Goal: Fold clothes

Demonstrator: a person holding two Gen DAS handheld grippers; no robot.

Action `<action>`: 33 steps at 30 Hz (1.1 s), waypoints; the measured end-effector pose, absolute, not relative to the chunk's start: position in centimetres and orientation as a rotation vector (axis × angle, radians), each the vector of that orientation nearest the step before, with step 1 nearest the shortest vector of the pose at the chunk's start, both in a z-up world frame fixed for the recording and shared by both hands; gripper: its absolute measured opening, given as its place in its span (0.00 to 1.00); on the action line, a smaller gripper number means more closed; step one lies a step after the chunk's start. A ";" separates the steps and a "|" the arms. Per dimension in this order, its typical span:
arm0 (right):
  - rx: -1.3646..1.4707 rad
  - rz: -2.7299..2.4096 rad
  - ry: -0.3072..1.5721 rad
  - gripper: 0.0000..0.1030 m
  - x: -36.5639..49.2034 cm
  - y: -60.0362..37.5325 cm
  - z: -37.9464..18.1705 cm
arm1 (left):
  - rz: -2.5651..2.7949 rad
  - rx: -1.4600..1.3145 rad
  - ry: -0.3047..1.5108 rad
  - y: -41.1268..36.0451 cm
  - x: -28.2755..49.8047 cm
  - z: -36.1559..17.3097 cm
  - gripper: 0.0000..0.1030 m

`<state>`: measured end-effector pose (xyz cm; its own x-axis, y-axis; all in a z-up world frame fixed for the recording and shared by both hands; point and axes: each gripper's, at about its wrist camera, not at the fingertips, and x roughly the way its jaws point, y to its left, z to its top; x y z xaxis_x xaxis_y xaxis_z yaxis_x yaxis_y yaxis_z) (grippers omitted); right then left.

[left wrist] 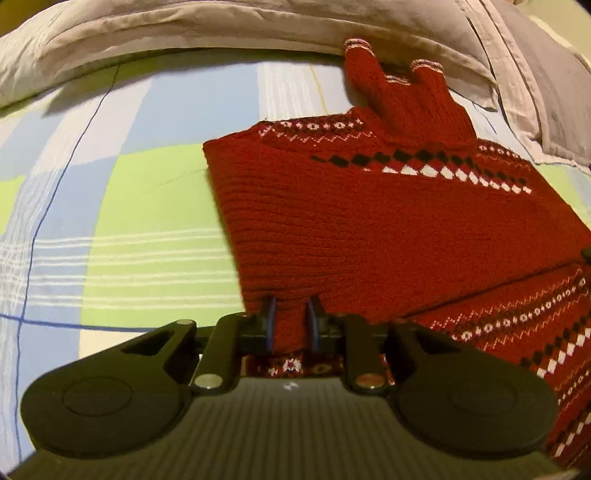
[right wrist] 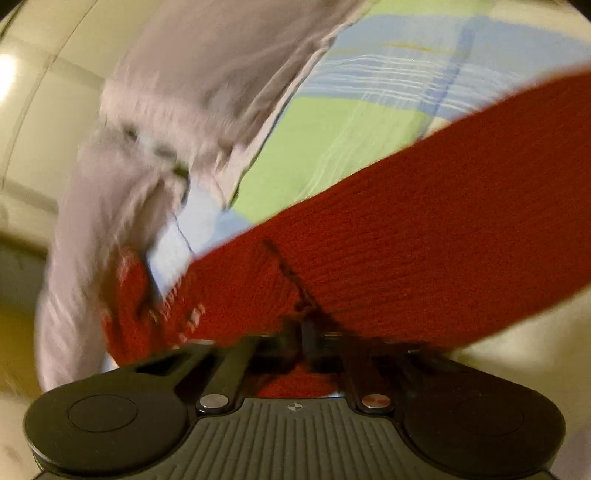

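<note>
The red sweater (left wrist: pixel 369 221) is lying on the checked bedsheet (left wrist: pixel 122 221), its hem lifted toward both cameras. In the left wrist view the left gripper (left wrist: pixel 291 325) is clamping the sweater's near edge, knit bunched between the blue-lined fingers (left wrist: pixel 271 321). Ahead of that gripper two white-striped cuffs (left wrist: pixel 358 44) are lying folded across the patterned chest, touching a beige duvet (left wrist: pixel 184 33); grey pillows (left wrist: pixel 546 81) are sitting to the far right. None of this pattern is showing in the right wrist view, which is blurred: there the right gripper (right wrist: pixel 306 332) is pinching the plain ribbed red band (right wrist: pixel 443 229), held taut up and to the right. Left of that gripper pale bedding (right wrist: pixel 184 74) is hanging, with a cream wall (right wrist: pixel 33 110) beyond.
</note>
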<state>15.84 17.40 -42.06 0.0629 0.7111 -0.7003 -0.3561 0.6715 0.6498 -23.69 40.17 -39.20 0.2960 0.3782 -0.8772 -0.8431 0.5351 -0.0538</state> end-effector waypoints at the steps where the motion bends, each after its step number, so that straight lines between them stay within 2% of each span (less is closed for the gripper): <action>1: 0.310 0.850 1.259 0.03 15.7 17.7 -41.7 | 0.874 -0.576 0.951 40.1 -23.6 -39.0 0.14; 4: 0.261 0.864 1.248 0.03 15.3 17.7 -41.0 | 0.843 -0.551 0.952 39.4 -23.9 -37.8 0.15; 5: 0.253 0.854 1.255 0.03 15.3 17.6 -41.2 | 0.831 -0.543 0.951 39.0 -24.1 -37.4 0.18; 6: 0.263 0.837 1.272 0.05 15.5 17.5 -41.5 | 0.822 -0.538 0.949 38.7 -24.3 -37.0 0.30; 7: 0.274 0.821 1.288 0.10 15.7 17.3 -41.9 | 0.827 -0.545 0.942 38.6 -24.7 -36.9 0.37; 9: 0.292 0.810 1.298 0.34 15.8 17.2 -42.1 | 0.854 -0.603 0.909 38.7 -25.8 -36.9 0.40; 11: 0.309 0.810 1.297 0.41 15.9 17.1 -42.2 | 0.893 -0.731 0.842 39.7 -27.0 -37.5 0.40; 14: 0.333 0.809 1.296 0.41 16.0 16.9 -42.3 | 0.919 -0.906 0.736 41.3 -28.1 -38.8 0.37; 15: 0.341 0.809 1.296 0.41 16.0 16.8 -42.3 | 0.910 -0.935 0.729 41.7 -27.9 -39.3 0.31; 17: 0.357 0.809 1.295 0.41 16.0 16.7 -42.4 | 0.893 -0.983 0.716 42.5 -27.6 -40.2 0.12; 18: 0.352 0.812 1.292 0.34 16.0 16.8 -42.4 | 0.885 -0.956 0.720 42.5 -27.5 -40.1 0.11; 20: 0.296 0.827 1.277 0.04 15.7 17.3 -42.2 | 0.870 -0.895 0.713 42.4 -27.8 -39.4 0.09; 21: 0.268 0.839 1.258 0.04 15.4 17.6 -41.8 | 0.877 -0.868 0.710 42.4 -28.4 -38.9 0.09; 22: 0.256 0.871 1.225 0.04 15.0 17.6 -41.2 | 0.884 -0.840 0.706 42.3 -29.1 -38.4 0.04; 27: 0.105 0.926 1.190 0.04 12.7 18.9 -41.3 | 0.907 -0.828 0.792 43.4 -30.9 -39.8 0.05; 29: 0.089 0.888 1.203 0.04 12.3 19.0 -42.3 | 0.887 -0.781 0.817 43.5 -30.1 -39.8 0.07; 31: 0.117 0.872 1.203 0.05 12.3 18.8 -42.2 | 0.876 -0.764 0.829 43.5 -29.5 -39.6 0.16; 33: 0.136 0.848 1.193 0.17 12.2 18.4 -41.6 | 0.891 -0.769 0.832 43.4 -29.6 -39.3 0.18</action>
